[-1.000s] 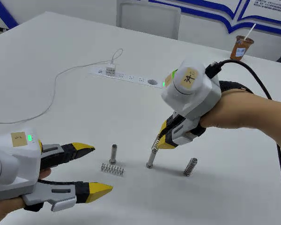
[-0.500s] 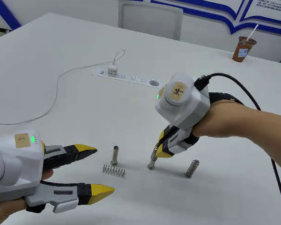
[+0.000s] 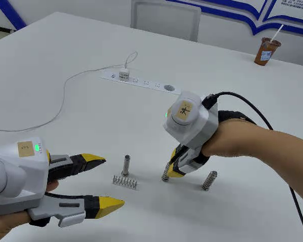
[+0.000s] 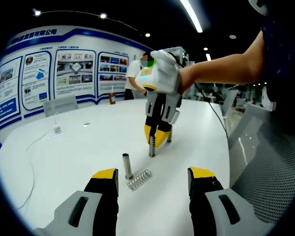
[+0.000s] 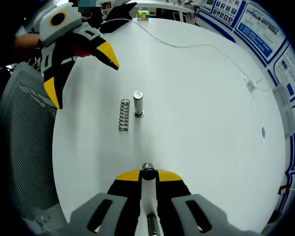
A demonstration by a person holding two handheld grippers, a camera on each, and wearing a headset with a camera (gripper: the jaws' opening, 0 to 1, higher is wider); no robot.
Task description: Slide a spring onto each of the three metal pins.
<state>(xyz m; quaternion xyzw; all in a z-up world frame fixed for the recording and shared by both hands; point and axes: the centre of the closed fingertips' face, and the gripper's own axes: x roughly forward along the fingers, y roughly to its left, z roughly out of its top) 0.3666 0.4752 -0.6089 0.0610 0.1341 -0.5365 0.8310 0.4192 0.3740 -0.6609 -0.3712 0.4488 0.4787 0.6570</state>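
The right gripper (image 3: 172, 170) points down at the middle pin (image 5: 147, 172), its fingers (image 5: 129, 176) pinching the held spring (image 4: 151, 145) threaded on that pin; in the right gripper view the pin's top sits between the two yellow tips, with the coils below it. In the head view the gripper's body covers the pin's upper part.

The left gripper (image 3: 112, 182) hangs low over the white surface (image 3: 91, 121) at the near left, fingers (image 3: 93, 159) spread wide with nothing between them. Ahead of it the bare pin (image 3: 125, 165) stands upright; the loose spring (image 3: 124, 182) lies flat just beside its base, on the near side, between that pin and the left gripper.

To the right of the right gripper stands the third pin (image 3: 212, 173) with the fitted spring (image 3: 207, 181) around it.

Farther back lies a power strip (image 3: 141, 80) with a white charger (image 3: 123, 74) plugged in; its white cable (image 3: 65, 93) loops away to the left. A cup with a straw (image 3: 266, 50) stands near the far edge; a chair (image 3: 165, 19) stands behind the surface. A black cable (image 3: 252, 108) runs from the right gripper over the person's forearm.
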